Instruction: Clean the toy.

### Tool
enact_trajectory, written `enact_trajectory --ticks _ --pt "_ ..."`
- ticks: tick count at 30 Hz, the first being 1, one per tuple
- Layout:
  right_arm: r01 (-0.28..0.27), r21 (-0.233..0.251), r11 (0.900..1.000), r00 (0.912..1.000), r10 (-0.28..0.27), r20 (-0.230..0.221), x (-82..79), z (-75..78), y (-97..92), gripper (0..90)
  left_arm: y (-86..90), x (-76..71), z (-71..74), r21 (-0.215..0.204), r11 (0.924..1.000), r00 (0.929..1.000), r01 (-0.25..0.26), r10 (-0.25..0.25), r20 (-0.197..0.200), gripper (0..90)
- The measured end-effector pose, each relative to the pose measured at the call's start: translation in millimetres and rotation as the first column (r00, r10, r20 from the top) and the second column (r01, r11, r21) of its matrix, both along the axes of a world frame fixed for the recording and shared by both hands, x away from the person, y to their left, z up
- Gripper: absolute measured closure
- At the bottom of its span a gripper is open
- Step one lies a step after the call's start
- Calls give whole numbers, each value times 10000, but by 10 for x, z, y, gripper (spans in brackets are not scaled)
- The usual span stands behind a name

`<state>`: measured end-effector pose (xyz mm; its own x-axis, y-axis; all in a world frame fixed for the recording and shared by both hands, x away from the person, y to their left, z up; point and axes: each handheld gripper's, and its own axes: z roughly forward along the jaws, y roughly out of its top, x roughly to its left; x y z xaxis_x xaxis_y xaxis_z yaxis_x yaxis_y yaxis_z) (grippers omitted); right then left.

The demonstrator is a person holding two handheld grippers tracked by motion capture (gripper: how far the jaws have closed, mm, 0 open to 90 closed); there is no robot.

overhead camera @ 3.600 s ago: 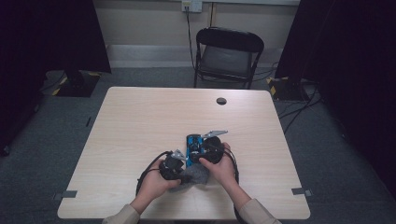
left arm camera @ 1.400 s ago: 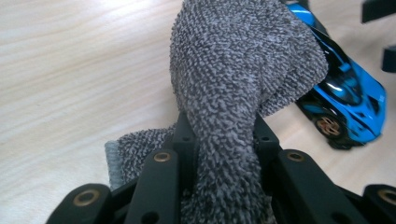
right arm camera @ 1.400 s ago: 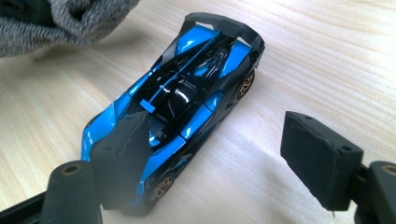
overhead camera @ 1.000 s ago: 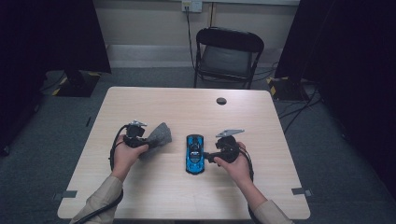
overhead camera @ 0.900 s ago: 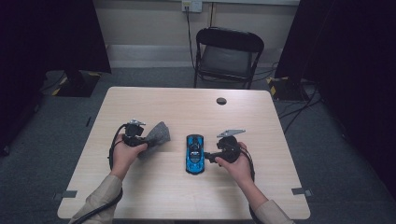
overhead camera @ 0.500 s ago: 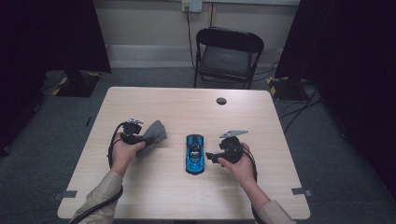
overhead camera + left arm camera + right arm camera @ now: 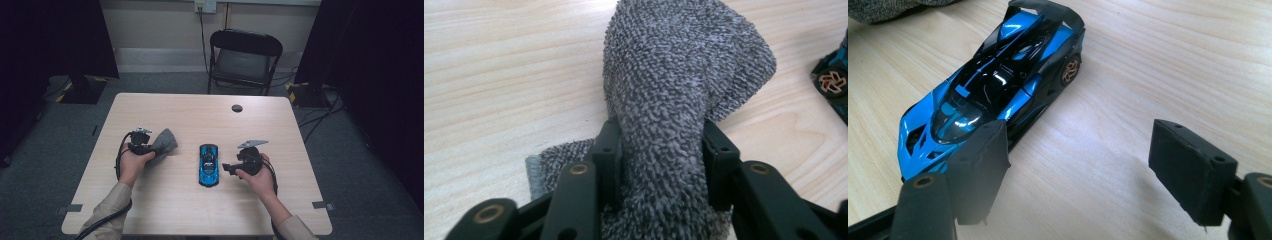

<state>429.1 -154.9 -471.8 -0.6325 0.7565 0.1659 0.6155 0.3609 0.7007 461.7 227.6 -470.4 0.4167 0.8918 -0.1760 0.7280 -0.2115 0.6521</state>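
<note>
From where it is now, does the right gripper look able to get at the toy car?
Probably yes: the right gripper sits beside the car, jaws open, with bare table between them.

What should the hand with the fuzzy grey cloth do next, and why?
Probably open the left gripper a bit more and lift away. Its jaws have just been opening, yet the grey cloth is between them and bulges against both. The cloth already rests on the table, apart from the blue toy car, and the right gripper stands open beside that car.
</note>
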Motion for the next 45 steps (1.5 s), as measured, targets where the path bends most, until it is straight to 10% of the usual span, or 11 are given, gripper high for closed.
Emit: enact_trajectory --ticks 16,45 --pt "92 -12 10000 10000 -92 13 -38 12 -65 232 -83 -74 73 -82 9983 9979 576 -573 294 279" --pt "197 5 9998 9998 -197 -8 -134 37 -209 218 39 -386 355 -216 9953 9945 944 -933 480 220"
